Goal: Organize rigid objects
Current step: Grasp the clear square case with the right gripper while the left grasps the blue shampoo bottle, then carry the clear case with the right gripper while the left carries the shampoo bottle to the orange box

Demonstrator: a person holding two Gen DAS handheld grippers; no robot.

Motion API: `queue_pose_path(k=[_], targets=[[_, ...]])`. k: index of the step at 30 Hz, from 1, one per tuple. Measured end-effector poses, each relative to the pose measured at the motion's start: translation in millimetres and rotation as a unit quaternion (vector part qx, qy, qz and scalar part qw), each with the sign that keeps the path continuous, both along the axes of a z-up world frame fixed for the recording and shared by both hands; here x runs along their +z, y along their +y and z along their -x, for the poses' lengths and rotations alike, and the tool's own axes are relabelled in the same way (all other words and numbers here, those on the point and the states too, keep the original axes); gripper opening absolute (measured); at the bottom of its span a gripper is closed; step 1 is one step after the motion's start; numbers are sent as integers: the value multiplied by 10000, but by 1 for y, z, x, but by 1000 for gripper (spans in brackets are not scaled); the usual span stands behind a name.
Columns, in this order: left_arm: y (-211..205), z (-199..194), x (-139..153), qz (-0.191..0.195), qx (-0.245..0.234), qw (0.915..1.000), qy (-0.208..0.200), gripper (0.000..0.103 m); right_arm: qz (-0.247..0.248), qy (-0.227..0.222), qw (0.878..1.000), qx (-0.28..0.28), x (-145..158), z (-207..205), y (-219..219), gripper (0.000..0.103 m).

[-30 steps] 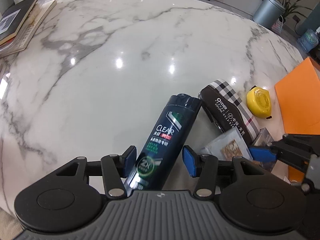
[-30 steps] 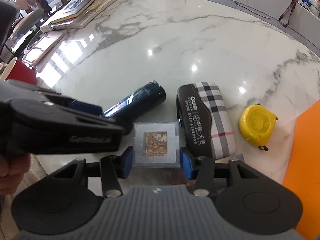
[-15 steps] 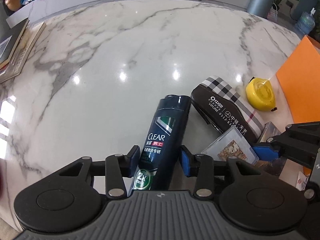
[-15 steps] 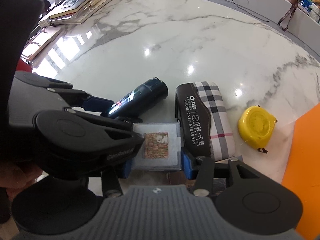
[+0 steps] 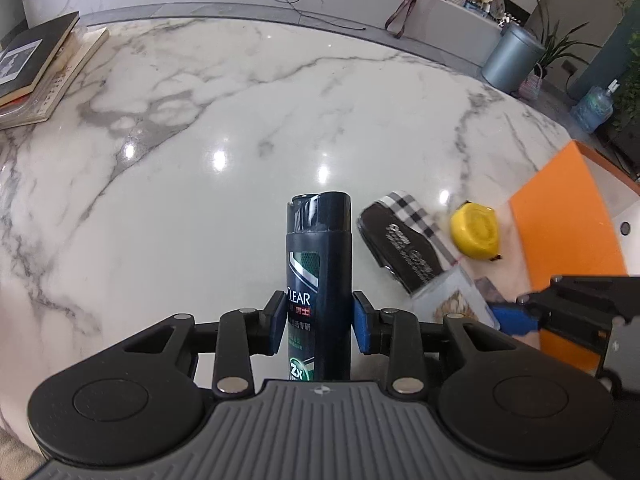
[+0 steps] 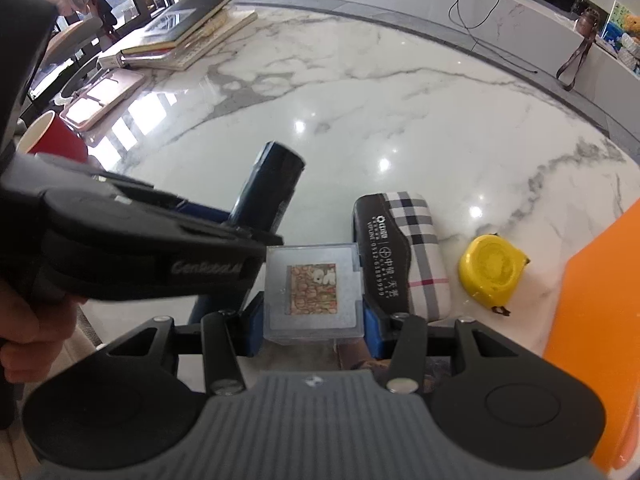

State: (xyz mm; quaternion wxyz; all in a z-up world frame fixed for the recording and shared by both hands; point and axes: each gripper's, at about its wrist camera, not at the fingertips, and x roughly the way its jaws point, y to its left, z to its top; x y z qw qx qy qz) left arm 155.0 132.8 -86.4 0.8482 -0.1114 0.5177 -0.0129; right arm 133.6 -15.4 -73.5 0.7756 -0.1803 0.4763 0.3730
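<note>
My left gripper [image 5: 320,322] is shut on a dark Clear shampoo bottle [image 5: 319,264], held lifted with its cap pointing away; the bottle also shows in the right wrist view [image 6: 270,190]. My right gripper [image 6: 314,316] is shut on a clear plastic case with a patterned card inside [image 6: 314,290], seen blurred in the left wrist view [image 5: 456,304]. A plaid glasses case [image 6: 404,256] and a yellow tape measure [image 6: 490,270] lie on the marble table [image 6: 360,100] just right of the clear case.
An orange board [image 6: 600,312] lies at the right edge. Stacked books [image 5: 36,72] sit far left, with a pink tray [image 6: 104,96] and red cup [image 6: 52,140] at the left edge. A grey bin [image 5: 510,60] stands beyond the table.
My left gripper closed on the shampoo bottle and lifted it, swinging it straight between the fingers. The right gripper still holds the clear case, raised slightly.
</note>
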Motion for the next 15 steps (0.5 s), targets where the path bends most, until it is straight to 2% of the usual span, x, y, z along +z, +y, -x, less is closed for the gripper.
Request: queue_pose_path(k=[7, 15], targets=[[-11, 16, 26, 59, 14, 9995, -295, 38, -151, -272, 9995, -78, 25, 9, -22, 47], [-38, 27, 81, 162, -170, 9962, -838, 38, -465, -735, 9958, -277, 68, 19, -61, 48]])
